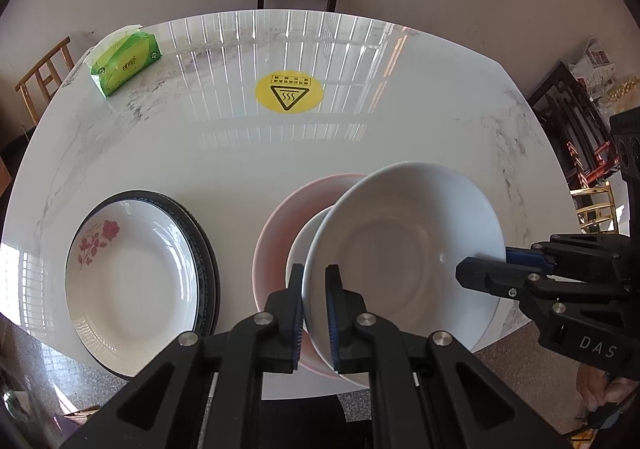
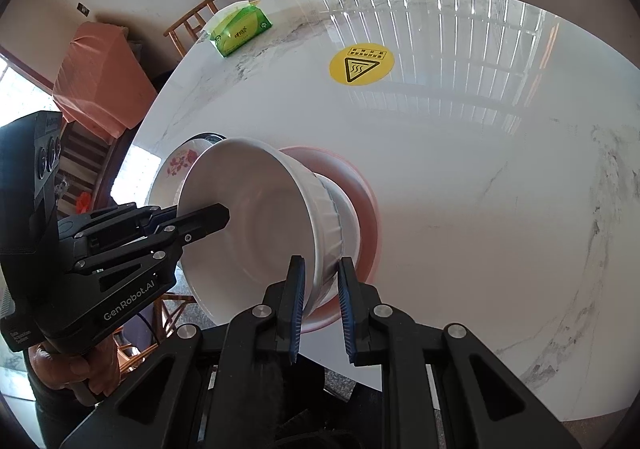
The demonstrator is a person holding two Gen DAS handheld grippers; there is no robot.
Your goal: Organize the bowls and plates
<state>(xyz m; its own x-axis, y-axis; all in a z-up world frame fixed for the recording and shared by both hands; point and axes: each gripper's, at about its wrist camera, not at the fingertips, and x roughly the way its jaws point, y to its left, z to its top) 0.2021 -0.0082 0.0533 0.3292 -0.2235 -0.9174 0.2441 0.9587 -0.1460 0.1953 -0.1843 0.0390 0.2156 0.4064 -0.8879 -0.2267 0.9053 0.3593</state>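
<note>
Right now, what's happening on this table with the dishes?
A person holds a gripper in each hand. The left gripper and the right gripper both clamp the rim of a white bowl, carrying it tilted over a smaller white bowl in a pink plate. The flower plate sits aside.

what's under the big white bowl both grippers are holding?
Under the big white bowl sits a smaller white bowl, itself inside a pink bowl on the table. The smaller bowl's inside and any contact between the white bowls are hidden.
</note>
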